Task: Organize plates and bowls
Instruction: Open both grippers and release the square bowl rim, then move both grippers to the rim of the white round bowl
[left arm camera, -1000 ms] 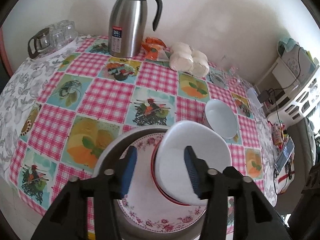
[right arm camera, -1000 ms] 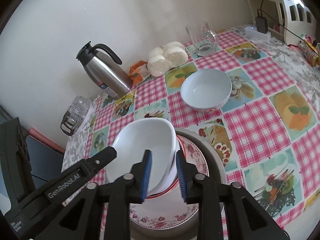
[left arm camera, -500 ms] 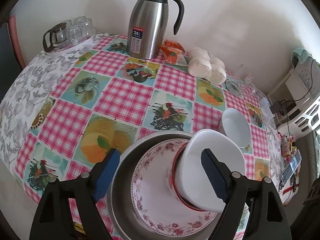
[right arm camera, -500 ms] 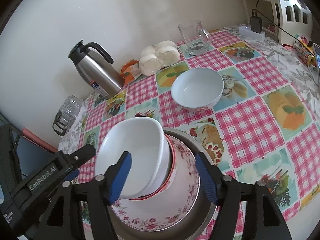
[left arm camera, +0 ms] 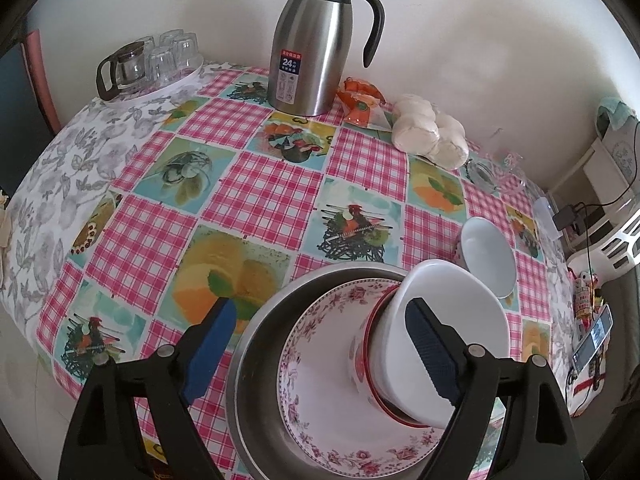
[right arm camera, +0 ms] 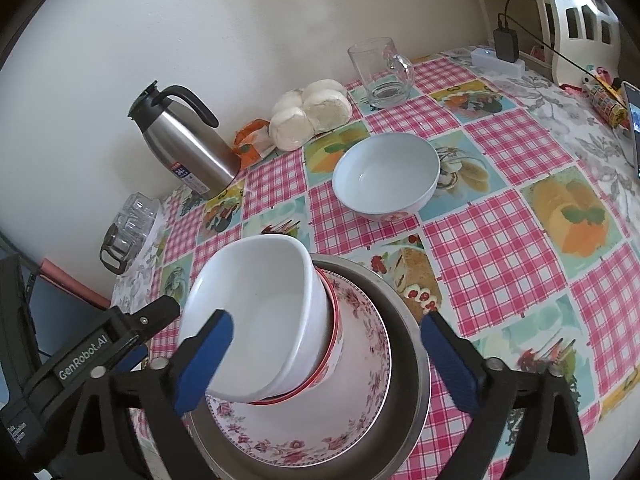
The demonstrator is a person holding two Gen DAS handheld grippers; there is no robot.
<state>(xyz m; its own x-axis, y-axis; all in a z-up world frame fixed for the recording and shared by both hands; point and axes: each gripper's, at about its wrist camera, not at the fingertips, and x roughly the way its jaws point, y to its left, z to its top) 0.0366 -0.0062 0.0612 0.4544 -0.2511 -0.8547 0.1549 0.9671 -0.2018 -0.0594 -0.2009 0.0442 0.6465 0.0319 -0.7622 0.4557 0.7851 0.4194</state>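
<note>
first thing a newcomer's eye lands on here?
The stack up front: a white bowl nested in a red-rimmed bowl, on a floral plate in a steel pan, with both grippers' blue pads opening around it, gripping nothing. Beyond it, a lone pale bowl sits on the pink checked cloth. A steel flask stands by the wall.

A second ago both grippers pinch the white bowl [left arm camera: 448, 320] on the floral plate [left arm camera: 320, 412]. Now the left gripper [left arm camera: 320, 344] has let go and its jaws are opening, straddling the plate, one pad in front of the bowl's wall. The right gripper [right arm camera: 324, 364] has released the rim too; its jaws are opening wide around bowl and plate. The bowl sits tilted on the plate, unheld.
</note>
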